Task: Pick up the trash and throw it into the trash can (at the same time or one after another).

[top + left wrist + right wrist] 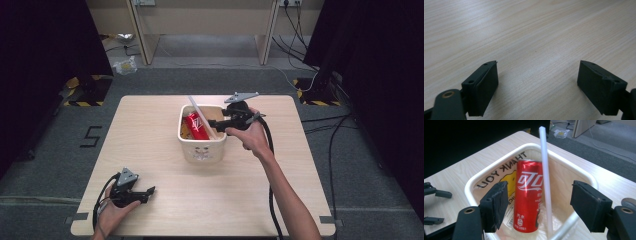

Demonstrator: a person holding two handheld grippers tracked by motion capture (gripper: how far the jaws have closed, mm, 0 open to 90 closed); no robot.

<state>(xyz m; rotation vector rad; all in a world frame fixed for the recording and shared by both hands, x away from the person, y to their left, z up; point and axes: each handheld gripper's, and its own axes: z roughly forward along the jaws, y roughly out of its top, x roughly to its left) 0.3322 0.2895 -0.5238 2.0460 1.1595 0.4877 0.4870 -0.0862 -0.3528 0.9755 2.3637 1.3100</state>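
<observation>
Straw [545, 177] leans upright in bin [486, 173] (beside red can [527, 195]).

A pale wooden table [165, 200] carries a white bin [202, 150] near its middle.

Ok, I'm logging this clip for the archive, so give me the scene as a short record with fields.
surface: wooden table
container: white tub, near the table's middle
contents: red can lying tilted inside; white straw leaning over it, its end sticking out past the rim
right gripper: open, at the tub's opening, can and straw between the jaws, untouched
left gripper: open, holding nothing, low over the table's near left corner
</observation>
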